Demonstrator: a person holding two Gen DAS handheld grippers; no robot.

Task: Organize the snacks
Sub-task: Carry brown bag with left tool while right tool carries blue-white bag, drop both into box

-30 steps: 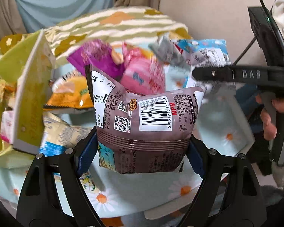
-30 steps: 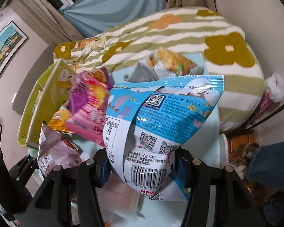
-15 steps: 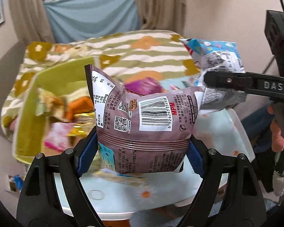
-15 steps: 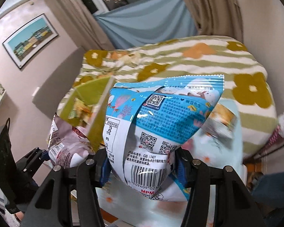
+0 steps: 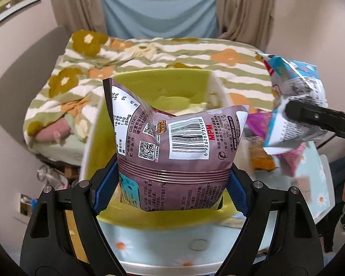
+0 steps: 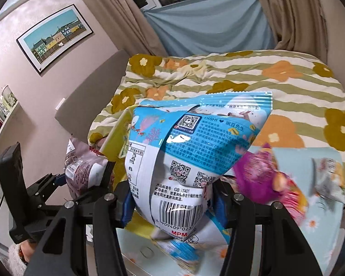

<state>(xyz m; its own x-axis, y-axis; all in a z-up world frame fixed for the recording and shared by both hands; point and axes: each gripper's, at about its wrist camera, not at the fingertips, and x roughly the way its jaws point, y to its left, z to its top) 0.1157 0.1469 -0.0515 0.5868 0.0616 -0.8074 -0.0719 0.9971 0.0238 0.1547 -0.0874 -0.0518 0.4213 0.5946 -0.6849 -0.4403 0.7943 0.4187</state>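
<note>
Small table [image 5: 149, 243] under pale blue daisy cloth [image 6: 319, 225], rounded near edge. Green box [image 5: 156, 85] on its left half, open top, a few packets blurred inside. Purple packet [image 6: 257, 177], pink packet [image 6: 292, 197] and grey packet [image 6: 329, 179] loose on the right half, near the far edge. Beyond the far edge, bed [image 6: 218, 73] with striped flower quilt [image 5: 149, 53], rumpled at its left side.
</note>
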